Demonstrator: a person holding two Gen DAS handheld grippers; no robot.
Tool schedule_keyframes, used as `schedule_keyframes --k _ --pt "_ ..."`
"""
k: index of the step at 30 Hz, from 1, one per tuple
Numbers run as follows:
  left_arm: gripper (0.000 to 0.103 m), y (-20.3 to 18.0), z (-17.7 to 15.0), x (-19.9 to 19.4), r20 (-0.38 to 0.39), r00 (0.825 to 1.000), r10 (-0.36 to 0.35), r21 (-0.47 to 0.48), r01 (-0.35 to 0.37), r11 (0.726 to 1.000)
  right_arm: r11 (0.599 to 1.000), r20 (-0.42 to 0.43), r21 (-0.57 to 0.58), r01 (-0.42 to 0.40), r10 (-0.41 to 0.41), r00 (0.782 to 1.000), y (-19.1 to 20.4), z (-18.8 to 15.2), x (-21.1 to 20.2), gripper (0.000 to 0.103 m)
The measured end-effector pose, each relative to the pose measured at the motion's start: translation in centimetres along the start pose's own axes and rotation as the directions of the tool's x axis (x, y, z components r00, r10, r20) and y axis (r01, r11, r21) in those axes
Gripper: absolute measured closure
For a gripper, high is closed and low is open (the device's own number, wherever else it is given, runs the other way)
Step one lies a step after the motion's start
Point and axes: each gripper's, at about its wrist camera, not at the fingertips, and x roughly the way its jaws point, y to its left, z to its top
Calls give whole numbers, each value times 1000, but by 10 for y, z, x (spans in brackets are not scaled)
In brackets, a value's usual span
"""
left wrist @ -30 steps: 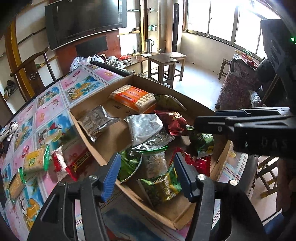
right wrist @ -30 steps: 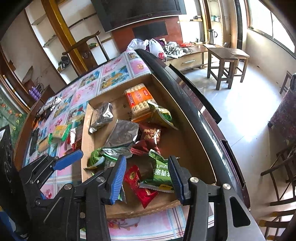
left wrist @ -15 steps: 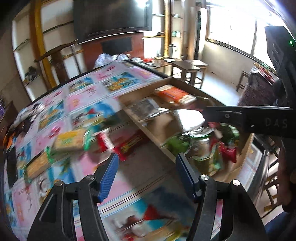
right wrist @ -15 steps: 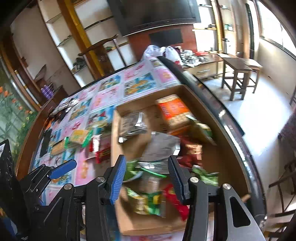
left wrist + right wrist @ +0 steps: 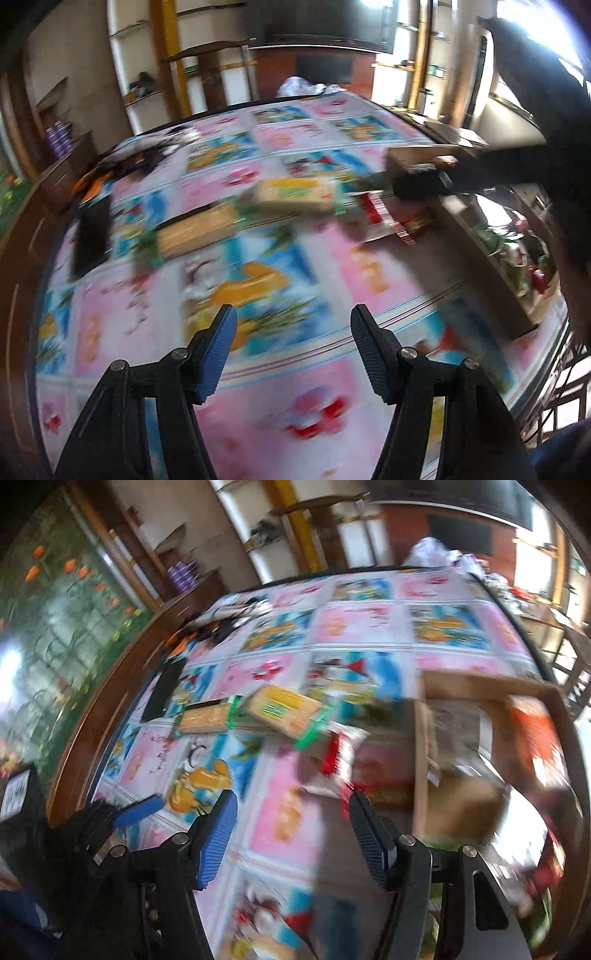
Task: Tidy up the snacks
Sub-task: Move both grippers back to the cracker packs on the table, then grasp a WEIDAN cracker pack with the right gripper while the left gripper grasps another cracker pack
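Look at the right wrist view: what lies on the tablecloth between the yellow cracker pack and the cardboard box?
A red-and-white snack packet lies between the yellow cracker pack and the cardboard box, seen in the right wrist view.

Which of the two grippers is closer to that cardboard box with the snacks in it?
Right. The right gripper hovers beside the cardboard box; the left gripper is over the tablecloth, farther from it.

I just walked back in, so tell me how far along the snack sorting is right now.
Done: several packets already lie in the cardboard box. In hand: nothing; the left tongs are open and empty, and the right tongs are opening with nothing between them. Left: the yellow cracker pack, the tan cracker pack and a red-and-white packet on the tablecloth.
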Motion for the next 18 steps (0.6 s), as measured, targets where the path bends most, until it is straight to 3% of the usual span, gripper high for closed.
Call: schedule_keyframes --k 10,18 --pt "39 73 -40 -24 -44 989 138 -119 -143 983 999 -67 22 -24 26 997 -10 91 98 30" --pt "39 106 -52 -34 -59 980 192 -200 -200 959 996 -177 -38 -76 68 982 2 103 144 29"
